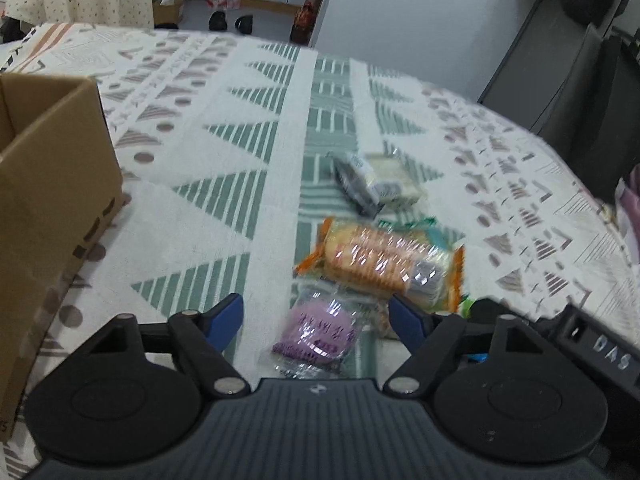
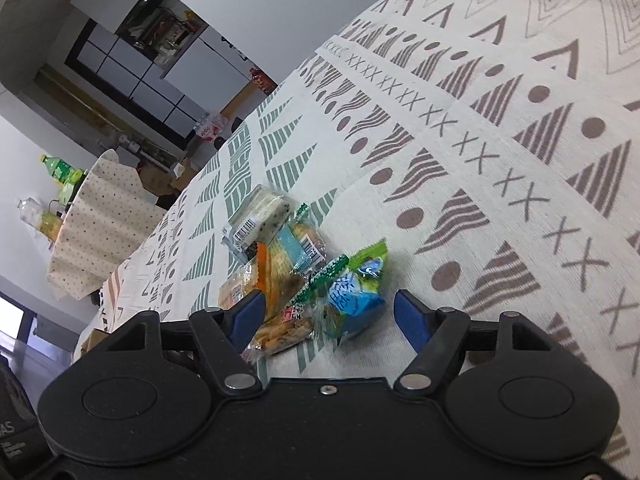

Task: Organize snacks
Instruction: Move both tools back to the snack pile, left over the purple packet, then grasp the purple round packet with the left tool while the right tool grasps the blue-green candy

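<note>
A small heap of wrapped snacks is seen lying on the patterned tablecloth [image 1: 208, 216]: a purple packet [image 1: 316, 330] nearest, an orange pack of crackers [image 1: 384, 266] just beyond it, a pale bar with a dark wrapper [image 1: 376, 182] farther off, and a blue-and-green packet [image 2: 354, 292] at the heap's right side in the right wrist view. The left gripper [image 1: 316, 314] is held with its jaws apart around the purple packet, and the right gripper [image 2: 330, 314] is likewise spread wide in front of the blue-and-green packet, nothing being clamped by either. The picking-up step is judged to be in hand, and the next move calls for the jaws to be lowered and closed on one packet, which is then to be carried to the cardboard box [image 1: 52, 184] at the left.
</note>
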Motion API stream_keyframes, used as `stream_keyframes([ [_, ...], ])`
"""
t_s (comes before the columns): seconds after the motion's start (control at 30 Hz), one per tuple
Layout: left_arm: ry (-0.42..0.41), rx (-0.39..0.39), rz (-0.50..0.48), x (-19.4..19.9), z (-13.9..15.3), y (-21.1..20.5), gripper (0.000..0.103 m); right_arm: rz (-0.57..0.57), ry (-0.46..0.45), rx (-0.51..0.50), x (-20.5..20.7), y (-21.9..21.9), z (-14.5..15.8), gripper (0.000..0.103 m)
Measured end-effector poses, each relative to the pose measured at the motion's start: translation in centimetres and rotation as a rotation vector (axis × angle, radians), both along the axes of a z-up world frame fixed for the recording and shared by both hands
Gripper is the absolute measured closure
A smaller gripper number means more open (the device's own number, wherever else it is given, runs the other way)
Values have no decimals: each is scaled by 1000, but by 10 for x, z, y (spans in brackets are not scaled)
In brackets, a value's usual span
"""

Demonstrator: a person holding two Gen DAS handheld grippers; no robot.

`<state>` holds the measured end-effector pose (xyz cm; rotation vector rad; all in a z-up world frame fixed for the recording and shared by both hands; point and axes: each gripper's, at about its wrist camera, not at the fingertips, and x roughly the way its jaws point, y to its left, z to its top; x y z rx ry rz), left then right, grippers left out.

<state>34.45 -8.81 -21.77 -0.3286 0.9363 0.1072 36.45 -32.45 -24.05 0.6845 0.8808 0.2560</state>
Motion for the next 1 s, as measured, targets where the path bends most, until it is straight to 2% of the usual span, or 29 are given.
stream_keyframes([
  [0.13,11,27,-4,1,-7,-3,30,24,-24,-49,4,8,1,32],
  [0.2,14,49,-12,3,-7,-6,37,32,-33,-68,6,10,1,35],
  [0.23,18,59,-12,3,-6,-8,44,31,-33,-72,5,9,1,38],
  [0.27,21,64,-14,2,-6,-9,54,27,-30,-77,5,8,0,47],
  [0.33,33,73,-24,2,-6,-10,67,16,-12,-84,6,4,-2,74],
  [0.43,26,82,-28,-4,-5,-10,70,4,2,-43,3,0,-3,75],
  [0.73,-24,65,9,-24,20,-1,71,6,-45,-78,-19,0,20,75],
  [1.0,-60,29,21,-40,41,6,71,-6,-81,-49,-35,-4,40,75],
])
